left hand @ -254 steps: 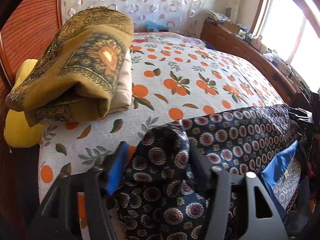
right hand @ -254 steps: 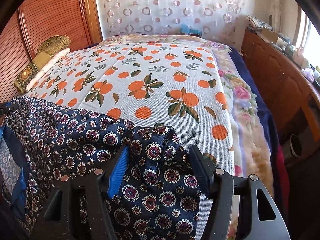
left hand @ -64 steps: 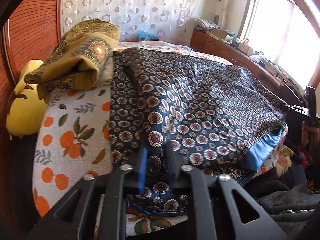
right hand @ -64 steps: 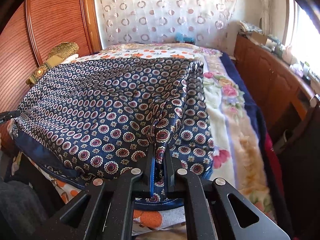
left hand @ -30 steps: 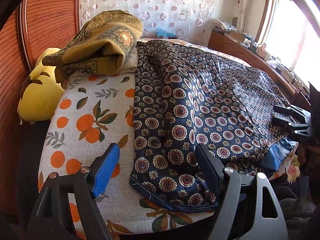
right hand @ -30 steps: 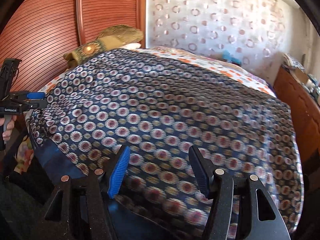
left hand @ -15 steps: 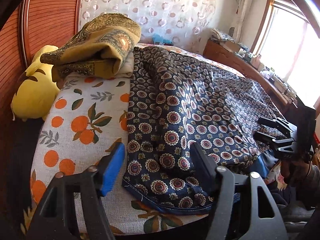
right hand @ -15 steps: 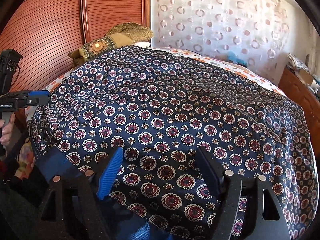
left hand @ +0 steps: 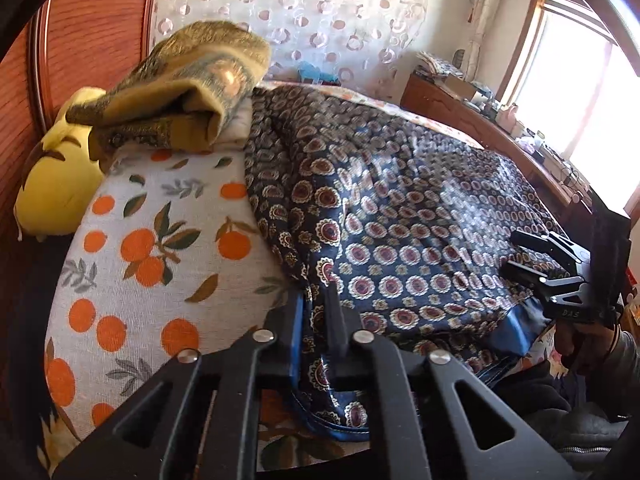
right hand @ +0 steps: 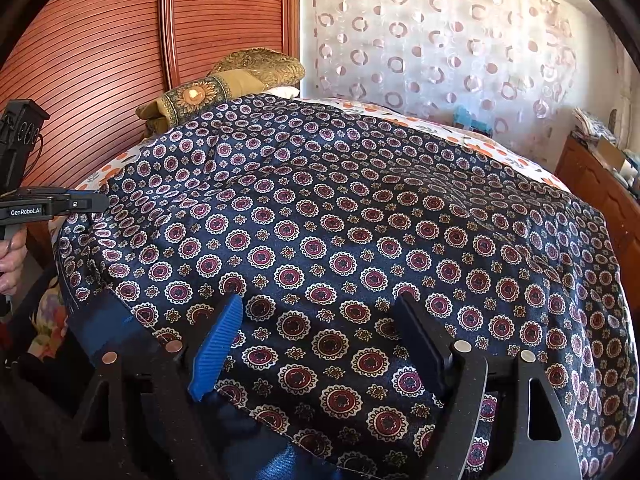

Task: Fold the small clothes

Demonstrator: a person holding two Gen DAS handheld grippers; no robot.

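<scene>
Closing on the navy patterned garment (left hand: 400, 216) edge is the left claw (left hand: 316, 320); the right claw (right hand: 320, 340) gapes over it.

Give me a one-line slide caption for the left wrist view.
Left gripper closing on the navy patterned garment's near corner on the orange-print bedspread; right gripper open.

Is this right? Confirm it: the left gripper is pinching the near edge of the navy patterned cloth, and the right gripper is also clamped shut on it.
Not quite. The left gripper is closing on the navy patterned cloth, but the right gripper is not clamped: the right wrist view shows its jaws wide apart over the cloth, pressing nothing.
</scene>
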